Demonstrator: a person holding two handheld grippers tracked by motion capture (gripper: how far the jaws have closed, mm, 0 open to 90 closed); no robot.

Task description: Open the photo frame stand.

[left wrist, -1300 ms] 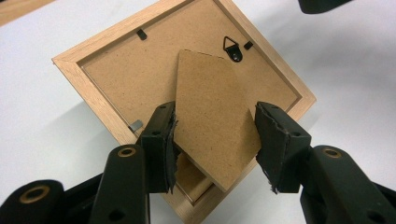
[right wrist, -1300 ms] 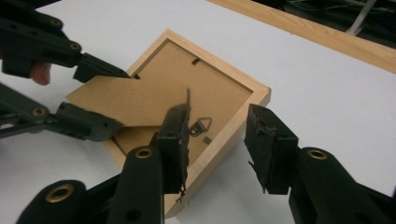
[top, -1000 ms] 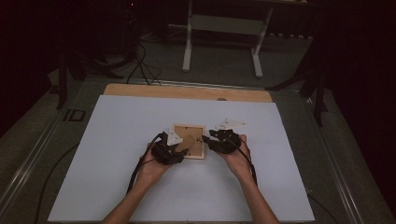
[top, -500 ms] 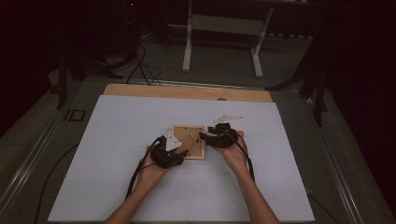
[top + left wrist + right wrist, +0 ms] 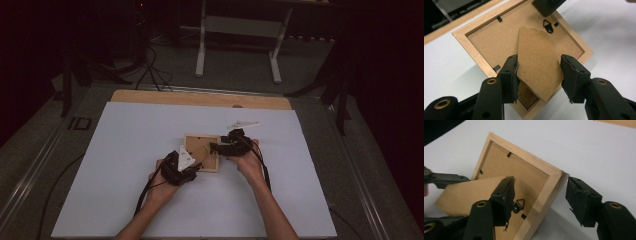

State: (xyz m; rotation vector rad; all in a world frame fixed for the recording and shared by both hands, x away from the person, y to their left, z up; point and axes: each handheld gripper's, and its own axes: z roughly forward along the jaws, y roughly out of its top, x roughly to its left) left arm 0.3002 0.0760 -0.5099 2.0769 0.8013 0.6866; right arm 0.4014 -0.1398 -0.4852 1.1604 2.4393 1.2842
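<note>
Change since a second ago: right gripper [image 5: 216,147] has swung in over the frame's right edge, and its jaws have just been opening, the wooden picture frame [image 5: 202,152] rail between them.
Right gripper now: jaws spread, one inside the frame's back, one outside its corner [image 5: 554,176]; neither pad presses the wood.
Left gripper: left gripper [image 5: 539,75] jaws stand either side of the brown stand flap [image 5: 537,62]; left pad touches its edge, right pad is just beside it; whether it pinches the flap I cannot tell.
Frame position: face down on the white table sheet [image 5: 125,150], between the two hands, its right side tilted up.
Hanger: small black triangular hook [image 5: 518,205] sits beside the right gripper's inner jaw.
Hard to see: frame's near corner is cut off behind the left jaws; high view is dim, so jaw contact is unreadable there.
</note>
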